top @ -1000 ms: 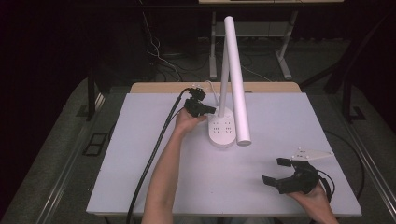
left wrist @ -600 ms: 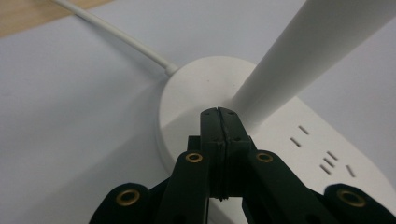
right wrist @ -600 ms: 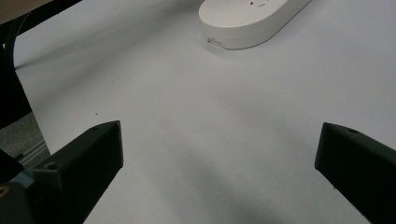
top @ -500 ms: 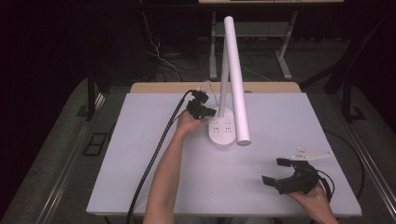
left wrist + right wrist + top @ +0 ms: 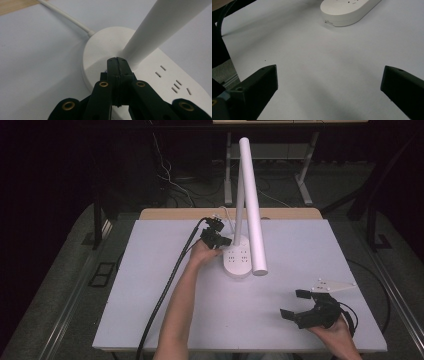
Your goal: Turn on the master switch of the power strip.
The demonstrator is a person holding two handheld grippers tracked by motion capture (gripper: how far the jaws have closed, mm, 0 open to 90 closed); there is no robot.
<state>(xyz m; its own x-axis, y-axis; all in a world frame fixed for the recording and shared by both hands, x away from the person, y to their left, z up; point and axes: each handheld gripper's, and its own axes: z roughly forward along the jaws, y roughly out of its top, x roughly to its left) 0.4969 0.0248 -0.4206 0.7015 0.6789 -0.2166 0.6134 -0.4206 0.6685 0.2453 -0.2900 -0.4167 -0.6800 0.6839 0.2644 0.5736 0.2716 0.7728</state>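
Apparently pressing a switch: the left gripper [image 5: 117, 61], jaws pressed together, tips the lamp [image 5: 107, 47] base beside its post; the right gripper [image 5: 300, 305] idles spread, near-side. Next, lifting off.

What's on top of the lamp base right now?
The lamp base carries socket holes and the white stem. The left gripper, jaws shut, tips at the stem's foot; whatever lies beneath them is hidden.

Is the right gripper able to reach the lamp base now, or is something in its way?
Probably yes: the right gripper is open, and bare table lies between it and the lamp base.
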